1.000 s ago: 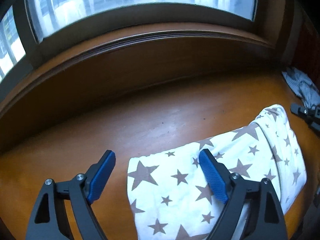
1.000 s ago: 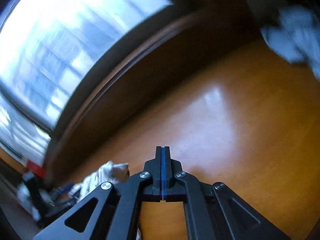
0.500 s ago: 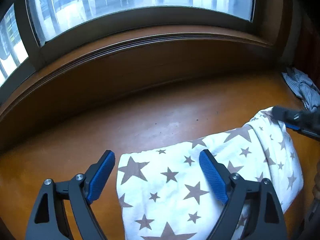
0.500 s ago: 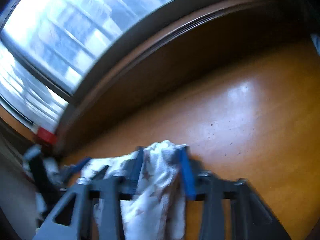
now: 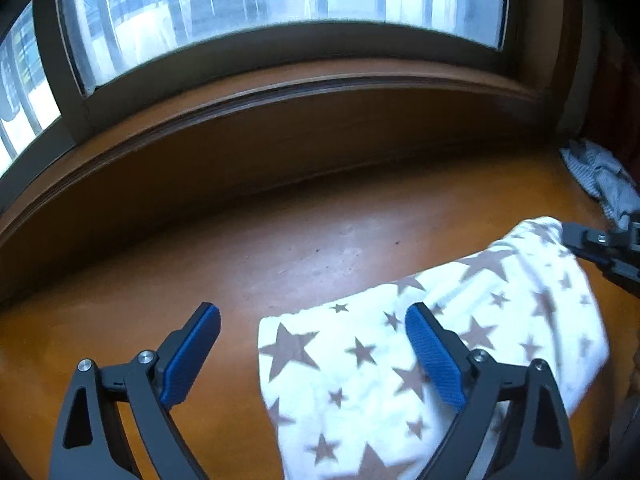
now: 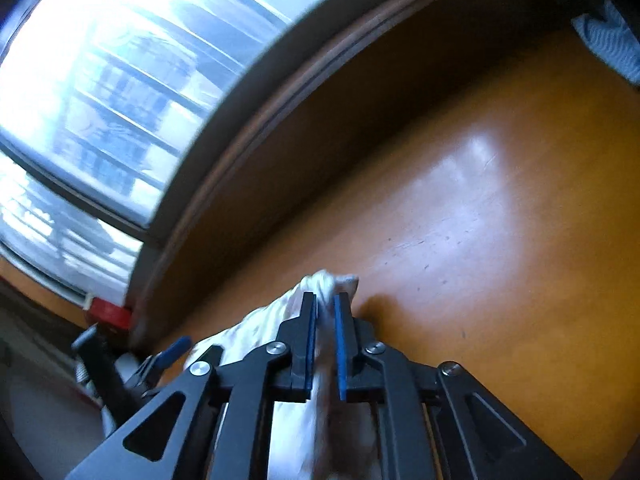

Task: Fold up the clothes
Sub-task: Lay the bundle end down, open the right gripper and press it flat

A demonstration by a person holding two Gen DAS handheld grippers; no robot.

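A white cloth with brown stars (image 5: 360,360) lies rumpled on the orange wooden table (image 5: 280,256). My left gripper (image 5: 311,310) hovers over the cloth's left edge. Its jaws are wide and still opening, the cloth below them and neither blue pad touching it. My right gripper (image 6: 324,298) is at the cloth's far right corner (image 6: 328,280). Its jaws are a narrow gap apart and opening a little, with a fold of the cloth pinched between the pads. The right gripper (image 5: 592,240) also shows in the left wrist view at that corner.
A grey striped garment (image 5: 600,176) lies bunched at the table's far right corner, also the garment (image 6: 612,44) in the right wrist view. A raised wooden sill and a wide window (image 5: 280,0) run along the back. A red object (image 6: 110,314) sits at the left by the sill.
My right gripper, shut and empty a second ago, spread around the cloth's corner and now stands narrow on a fold of it. The cloth's right end has lifted and shifted.
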